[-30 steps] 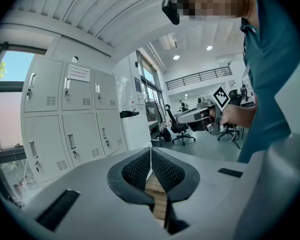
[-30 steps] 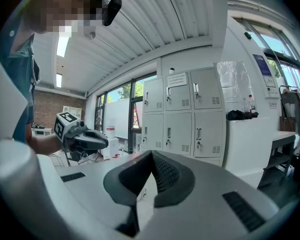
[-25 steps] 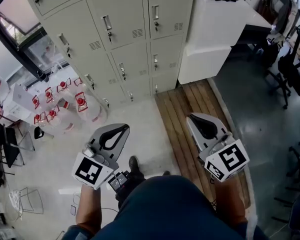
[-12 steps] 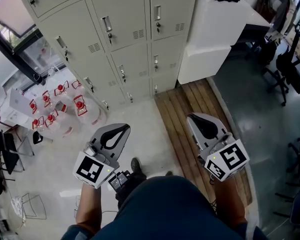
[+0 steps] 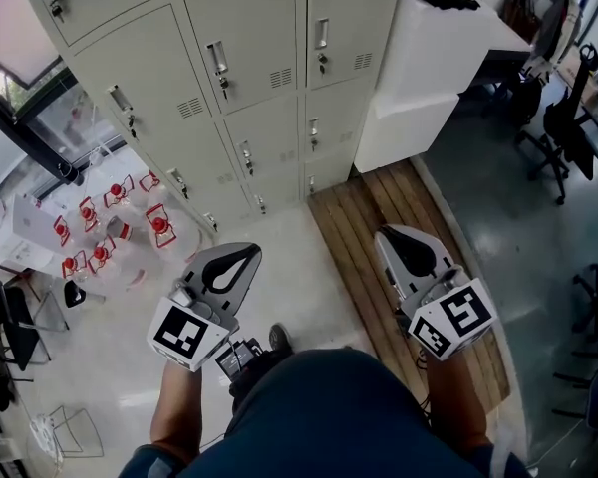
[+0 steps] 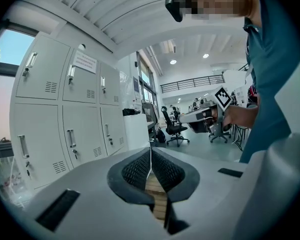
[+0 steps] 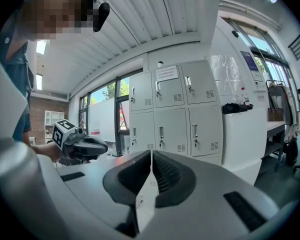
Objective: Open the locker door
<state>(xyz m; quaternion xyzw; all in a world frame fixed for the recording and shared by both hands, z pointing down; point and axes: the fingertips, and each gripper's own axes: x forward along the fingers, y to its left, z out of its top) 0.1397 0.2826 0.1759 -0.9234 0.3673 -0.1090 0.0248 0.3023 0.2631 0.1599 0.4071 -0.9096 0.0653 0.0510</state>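
A bank of pale grey lockers (image 5: 244,68) stands ahead of me, every door closed, each with a small handle (image 5: 217,58) and a keyed lock. The same lockers (image 6: 65,119) fill the left of the left gripper view, and the lockers (image 7: 177,114) sit centre in the right gripper view. My left gripper (image 5: 251,254) is held low at the left, shut and empty. On the other side my right gripper (image 5: 382,233) is also shut with nothing in it. Both hang well short of the lockers, over the floor.
A white counter block (image 5: 429,63) adjoins the lockers on the right, above a wooden floor strip (image 5: 364,237). Water jugs with red caps (image 5: 110,222) stand at the left by a window. Office chairs (image 5: 568,127) are at the far right.
The view has shifted slightly closer to the lockers, which now sit a little lower and larger in the head view. Both grippers keep their places and stay shut.
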